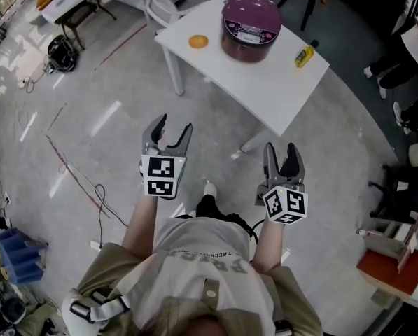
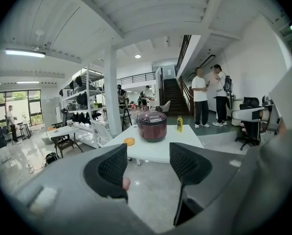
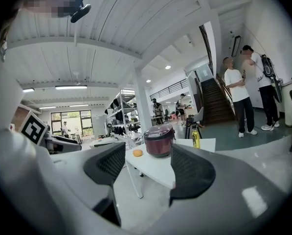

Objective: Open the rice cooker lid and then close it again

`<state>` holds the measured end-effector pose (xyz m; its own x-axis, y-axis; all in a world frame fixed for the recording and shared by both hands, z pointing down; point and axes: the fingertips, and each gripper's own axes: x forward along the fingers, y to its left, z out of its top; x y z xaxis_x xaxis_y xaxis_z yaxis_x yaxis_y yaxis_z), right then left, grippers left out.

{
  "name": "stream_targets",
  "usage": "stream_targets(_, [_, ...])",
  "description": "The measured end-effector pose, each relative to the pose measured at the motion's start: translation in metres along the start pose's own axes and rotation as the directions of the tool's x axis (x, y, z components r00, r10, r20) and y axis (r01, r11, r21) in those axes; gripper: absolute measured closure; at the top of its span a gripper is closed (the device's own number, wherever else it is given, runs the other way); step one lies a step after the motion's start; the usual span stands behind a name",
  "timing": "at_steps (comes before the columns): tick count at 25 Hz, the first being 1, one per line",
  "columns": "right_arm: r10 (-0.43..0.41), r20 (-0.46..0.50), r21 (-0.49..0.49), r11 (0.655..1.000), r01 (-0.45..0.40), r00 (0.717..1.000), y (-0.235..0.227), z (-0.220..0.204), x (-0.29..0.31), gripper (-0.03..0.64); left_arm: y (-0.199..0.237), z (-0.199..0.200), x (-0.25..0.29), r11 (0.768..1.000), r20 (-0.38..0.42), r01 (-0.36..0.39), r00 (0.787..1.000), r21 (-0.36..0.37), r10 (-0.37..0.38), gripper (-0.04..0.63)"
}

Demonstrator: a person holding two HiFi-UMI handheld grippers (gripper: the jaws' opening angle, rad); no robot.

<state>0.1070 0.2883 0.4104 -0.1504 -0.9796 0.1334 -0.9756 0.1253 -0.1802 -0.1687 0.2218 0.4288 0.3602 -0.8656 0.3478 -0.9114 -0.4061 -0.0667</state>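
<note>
On the far side of the glossy grey floor (image 1: 110, 117), the round maroon rice cooker (image 1: 251, 26) with a silver control panel is seen on a white rectangular table (image 1: 265, 82), lid down. A small flat orange round object (image 1: 198, 41) is laid on the tabletop to the cooker's left, apart from it. A small yellow bottle (image 1: 304, 56) is stood to its right, near the table edge.

The left gripper (image 1: 174, 126) and right gripper (image 1: 281, 150) are held side by side over the floor, short of the table, both pointed toward it. The cooker is well apart from both. In the head view it is placed ahead and to the right of the left gripper, and ahead and slightly left of the right one.

Left gripper view: the jaws are spread and released, and only floor and table edge are seen through the gap. The cooker (image 2: 152, 126) is framed just above it, roughly centred.

Right gripper view: the jaws are likewise spread and nothing is gripped. The cooker (image 3: 159, 141) is framed above the gap, and the table corner is seen between the pads.
</note>
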Motion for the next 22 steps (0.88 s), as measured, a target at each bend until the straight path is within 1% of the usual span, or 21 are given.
stream_targets(8, [0.041,0.006,-0.004,0.999,-0.041,0.999,-0.022,0.016,0.043,0.347,0.003,0.019,0.040,0.999,0.001,-0.042,0.999,-0.003,0.042,0.316])
stream_targets(14, [0.059,0.009,0.001,0.998,-0.059,0.998,-0.037,0.020,0.062,0.347,0.001,0.029,0.063,0.998,0.004,-0.063,0.998,0.006,0.063,0.315])
stream_targets(22, [0.047,0.000,0.017,0.999,-0.047,0.999,-0.048,0.020,0.073,0.347,-0.003,0.025,0.081,0.998,-0.027,-0.055,0.998,0.006,0.056,0.316])
